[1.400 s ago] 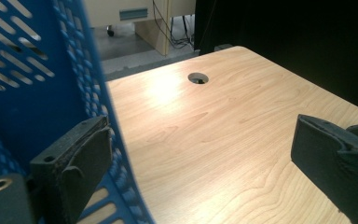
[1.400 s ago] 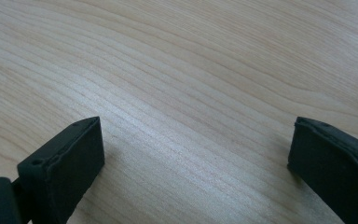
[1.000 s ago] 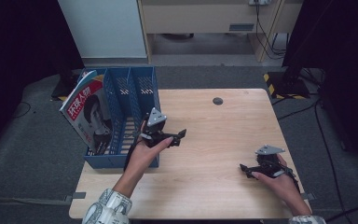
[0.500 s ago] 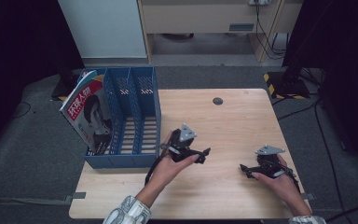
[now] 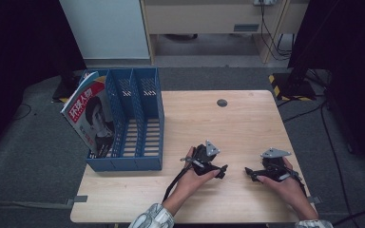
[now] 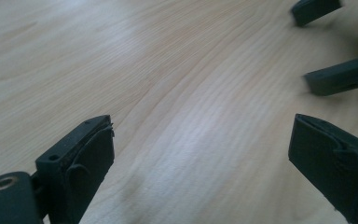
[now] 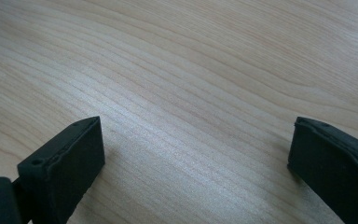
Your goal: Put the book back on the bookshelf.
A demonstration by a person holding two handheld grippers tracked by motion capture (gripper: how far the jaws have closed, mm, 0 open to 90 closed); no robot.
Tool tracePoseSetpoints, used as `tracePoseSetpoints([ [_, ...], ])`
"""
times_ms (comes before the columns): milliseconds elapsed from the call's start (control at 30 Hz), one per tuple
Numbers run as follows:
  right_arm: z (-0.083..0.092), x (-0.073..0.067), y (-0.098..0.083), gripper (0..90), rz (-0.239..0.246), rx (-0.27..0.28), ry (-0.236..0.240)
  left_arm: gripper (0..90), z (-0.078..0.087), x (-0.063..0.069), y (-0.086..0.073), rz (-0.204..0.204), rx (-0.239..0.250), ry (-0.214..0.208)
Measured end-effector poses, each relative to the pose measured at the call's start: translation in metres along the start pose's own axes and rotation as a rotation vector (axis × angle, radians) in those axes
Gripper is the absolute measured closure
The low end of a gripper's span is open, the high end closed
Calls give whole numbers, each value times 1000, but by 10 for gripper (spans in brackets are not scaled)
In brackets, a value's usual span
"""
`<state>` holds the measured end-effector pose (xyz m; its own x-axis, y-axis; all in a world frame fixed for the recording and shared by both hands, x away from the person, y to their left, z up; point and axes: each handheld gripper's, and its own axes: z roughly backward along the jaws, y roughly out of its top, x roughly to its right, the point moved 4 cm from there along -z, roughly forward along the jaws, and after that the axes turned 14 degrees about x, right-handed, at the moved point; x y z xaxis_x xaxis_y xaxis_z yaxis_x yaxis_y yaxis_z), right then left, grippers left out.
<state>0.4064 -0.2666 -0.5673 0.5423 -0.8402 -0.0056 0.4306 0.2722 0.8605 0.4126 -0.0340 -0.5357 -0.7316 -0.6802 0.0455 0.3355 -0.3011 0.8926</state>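
Your left claw [image 5: 223, 169] sits low over the bare wood of the desk [image 5: 247, 118], toward the near edge, well apart from the blue file rack [image 5: 138, 118] to its left. Its jaws stand spread, with nothing between them; in the left gripper view the same claw [image 6: 200, 154] frames open wood grain.

Your right claw [image 5: 248, 172] lies just beside the left one, on the side away from the file rack, its tips pointing back toward the rack. Its jaws are spread too and hold nothing; the right gripper view shows that claw [image 7: 196, 158] close over plain desk surface. In the left gripper view, the right claw's two dark tips [image 6: 335, 77] appear at the upper right, near but not touching the left claw.

The file rack stands at the desk's left edge, three compartments, upright. A magazine [image 5: 92, 118] with a red-titled cover leans tilted in the compartment farthest from your claws. The two nearer compartments appear empty.

A small dark round disc [image 5: 222, 102] lies on the desk beyond the claws, to the right of the rack's far end.
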Motion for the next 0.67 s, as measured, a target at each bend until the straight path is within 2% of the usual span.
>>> tracePoseSetpoints([
  [33, 0, 0, 0, 39, 0, 0, 0, 64, -5, -7, -5, 20, -5, 18],
  [67, 0, 0, 0, 39, 0, 0, 0, 68, -5, -7, -5, 20, -5, 18],
  [100, 0, 0, 0, 39, 0, 0, 0, 68, -8, -12, -7, 29, -9, 34],
  [167, 0, 0, 0, 39, 0, -1, 2, 72, -12, -22, -13, 11, -32, 64],
  [333, 0, 0, 0, 39, 0, 0, 0, 67, -14, -35, -24, 9, -66, 97],
  [467, 0, 0, 0, 39, 0, 0, 0, 56, -14, -36, -25, -1, -71, 88],
  [667, 0, 0, 0, 38, -1, 0, -2, 26, -14, -37, -25, 13, -78, 111],
])
